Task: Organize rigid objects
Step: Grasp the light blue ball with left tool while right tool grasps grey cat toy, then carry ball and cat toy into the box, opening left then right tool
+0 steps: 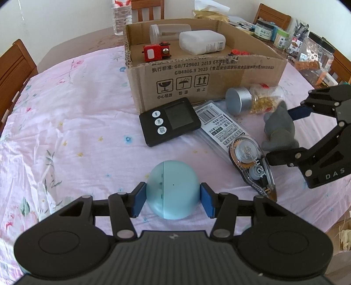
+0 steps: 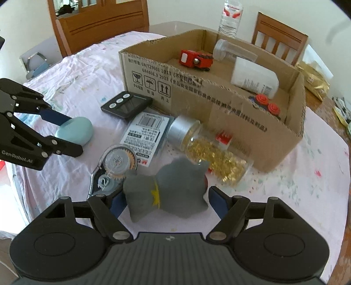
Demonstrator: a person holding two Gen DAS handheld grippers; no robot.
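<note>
My left gripper (image 1: 173, 201) is shut on a pale blue rounded case (image 1: 173, 184), which rests on the pink flowered cloth; both pads press its sides. To the right, my right gripper (image 2: 167, 203) is closed around a grey plush toy (image 2: 169, 193), with a pad at each flank. Ahead lie a black digital timer (image 1: 170, 121), a flat labelled pack (image 1: 219, 127), a clear correction-tape dispenser (image 1: 252, 166) and a toppled bottle of gold capsules (image 1: 254, 100). Behind them stands an open cardboard box (image 1: 206, 72) holding a red toy (image 1: 156, 51), a white bottle (image 1: 201, 41) and a clear jar (image 1: 169, 30).
A water bottle (image 1: 121, 17) stands behind the box. Jars and containers (image 1: 316, 52) crowd the far right of the table. Wooden chairs (image 1: 13, 65) ring the table. Bare cloth stretches to the left of the box.
</note>
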